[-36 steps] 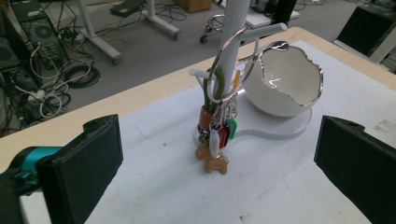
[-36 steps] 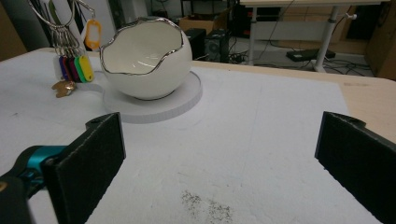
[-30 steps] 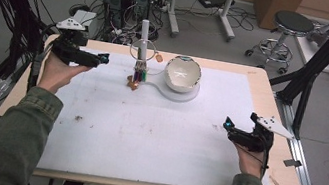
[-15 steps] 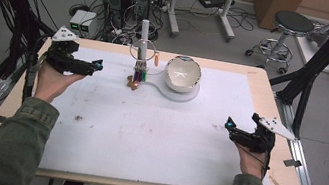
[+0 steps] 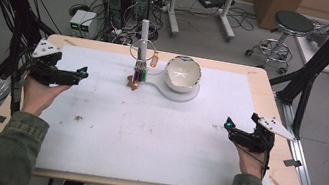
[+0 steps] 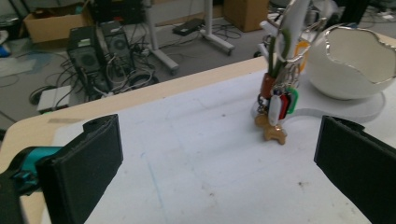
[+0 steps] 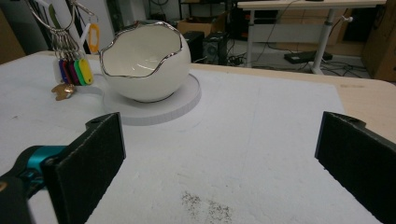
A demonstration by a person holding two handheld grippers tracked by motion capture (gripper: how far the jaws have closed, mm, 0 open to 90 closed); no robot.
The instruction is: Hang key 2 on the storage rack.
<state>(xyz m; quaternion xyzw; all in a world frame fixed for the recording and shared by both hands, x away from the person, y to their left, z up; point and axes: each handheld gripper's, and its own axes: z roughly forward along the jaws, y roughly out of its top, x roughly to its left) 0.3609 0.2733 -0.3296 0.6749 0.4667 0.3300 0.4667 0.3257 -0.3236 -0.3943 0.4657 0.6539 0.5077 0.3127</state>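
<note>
The right gripper sits nearest, low over the white mat well to the near right of the egg-shaped bowl, its jaws spread wide with nothing between them; in the right gripper view the bowl stands ahead and a little left of the gap. The forearm comes up from the table's near edge, wrist roughly level, jaws aimed back toward the bowl. The left gripper is held farther in, well to the left of the bowl, jaws likewise wide apart and empty, pointing across the mat toward the bunch of keys and coloured tags that hangs from the ring stand just left of the bowl. In the left gripper view the bunch hangs ahead, right of centre between the jaws, with a tan charm resting on the mat below it and the bowl just beyond. I judge the bunch to be light, loose and jangly: the plastic tags would slip and swing, so the firmer hold is probably high up, where the tags gather at the ring, rather than on one dangling tag. The bowl looks like glazed ceramic with a thin, jagged silver rim, so smooth, breakable and best not knocked. It stands on a round white base farthest from both hands.
</note>
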